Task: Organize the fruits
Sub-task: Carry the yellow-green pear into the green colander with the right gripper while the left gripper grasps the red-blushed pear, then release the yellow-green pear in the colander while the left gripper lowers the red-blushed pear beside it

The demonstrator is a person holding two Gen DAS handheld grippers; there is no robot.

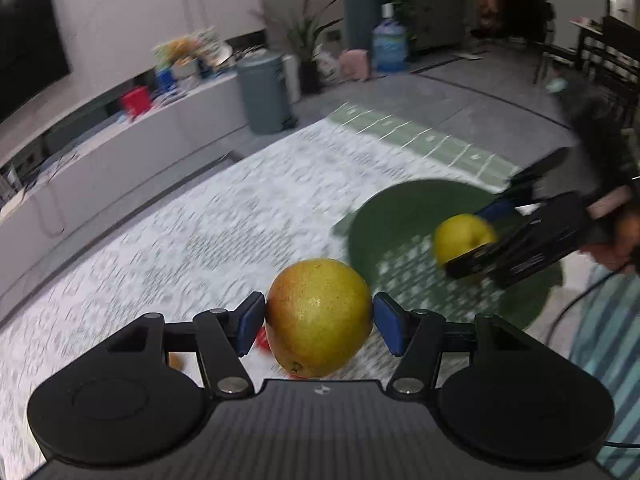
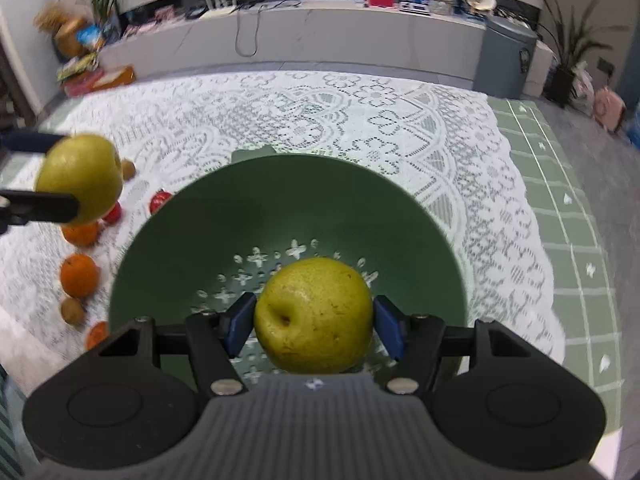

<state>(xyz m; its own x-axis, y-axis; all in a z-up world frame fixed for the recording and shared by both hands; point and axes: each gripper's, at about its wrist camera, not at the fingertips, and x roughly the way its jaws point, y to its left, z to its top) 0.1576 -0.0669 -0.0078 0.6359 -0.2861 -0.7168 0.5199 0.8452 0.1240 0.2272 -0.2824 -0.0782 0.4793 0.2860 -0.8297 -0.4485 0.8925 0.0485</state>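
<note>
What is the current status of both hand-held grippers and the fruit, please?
Left hand-held gripper shut on a yellow-red pear. Right hand-held gripper shut on a green pear, over the green bowl. Bowl empty, nothing blocking.

two pears (image 2: 314,316), three oranges (image 2: 79,275), two red fruits (image 2: 159,201), two kiwis (image 2: 72,311), one green bowl (image 2: 432,224).

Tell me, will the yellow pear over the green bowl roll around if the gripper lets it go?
Probably yes. The pear held in the right gripper looks round and smooth, so it would likely roll about inside the green bowl. The bowl's sloping wall should steer it back toward the middle. It seems firm, since the pads leave no visible dent.
</note>
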